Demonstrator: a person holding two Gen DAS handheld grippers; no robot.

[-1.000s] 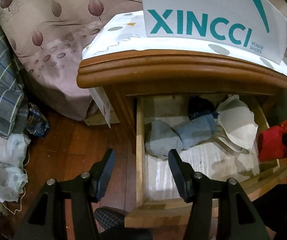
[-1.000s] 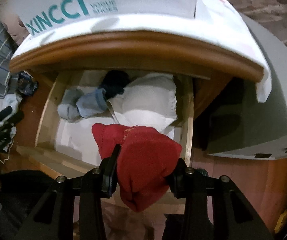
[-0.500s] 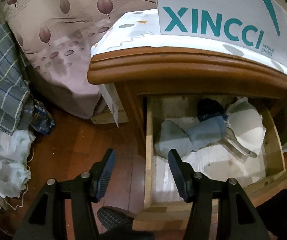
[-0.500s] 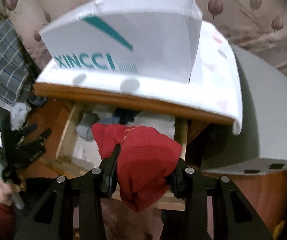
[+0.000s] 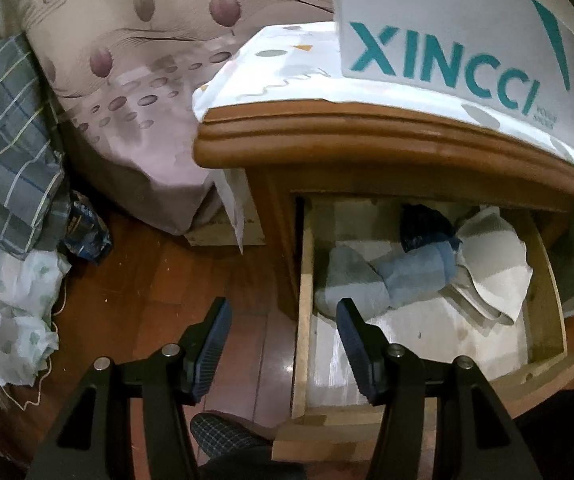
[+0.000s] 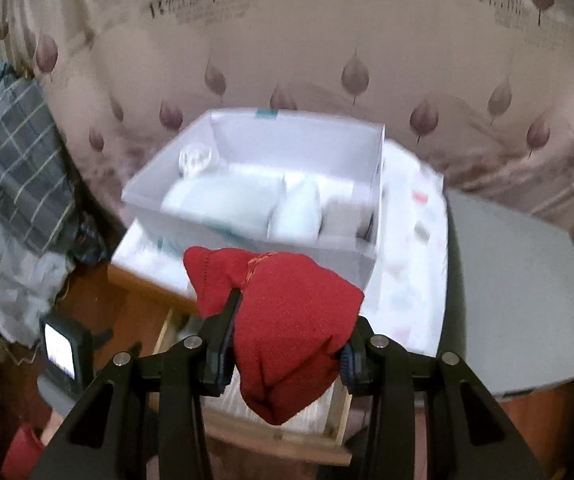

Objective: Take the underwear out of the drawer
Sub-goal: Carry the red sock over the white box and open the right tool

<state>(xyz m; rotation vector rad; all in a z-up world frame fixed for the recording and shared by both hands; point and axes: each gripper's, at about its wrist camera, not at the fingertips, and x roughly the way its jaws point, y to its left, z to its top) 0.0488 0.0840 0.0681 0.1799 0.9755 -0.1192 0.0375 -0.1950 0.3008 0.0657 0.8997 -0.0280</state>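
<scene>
My right gripper [image 6: 287, 328] is shut on red underwear [image 6: 287, 320] and holds it high above the open wooden drawer [image 6: 287, 436], level with the nightstand top. My left gripper [image 5: 283, 324] is open and empty, low over the drawer's left wall [image 5: 305, 320]. In the left wrist view the drawer holds grey-blue rolled garments [image 5: 387, 280], a dark garment [image 5: 423, 228] and a white folded garment [image 5: 495, 264] on a pale liner.
A white XINCCI box [image 5: 447, 52] with white items inside [image 6: 247, 200] stands on the cloth-covered nightstand [image 5: 367, 152]. A bed with leaf-print sheet [image 5: 127, 80], a plaid cloth [image 5: 3, 140] and pale fabric [image 5: 7, 312] lie left. A grey cabinet [image 6: 507, 288] stands right.
My right gripper has lifted the red underwear up out of the drawer to above the box. My left gripper has shifted left and away from the drawer.
</scene>
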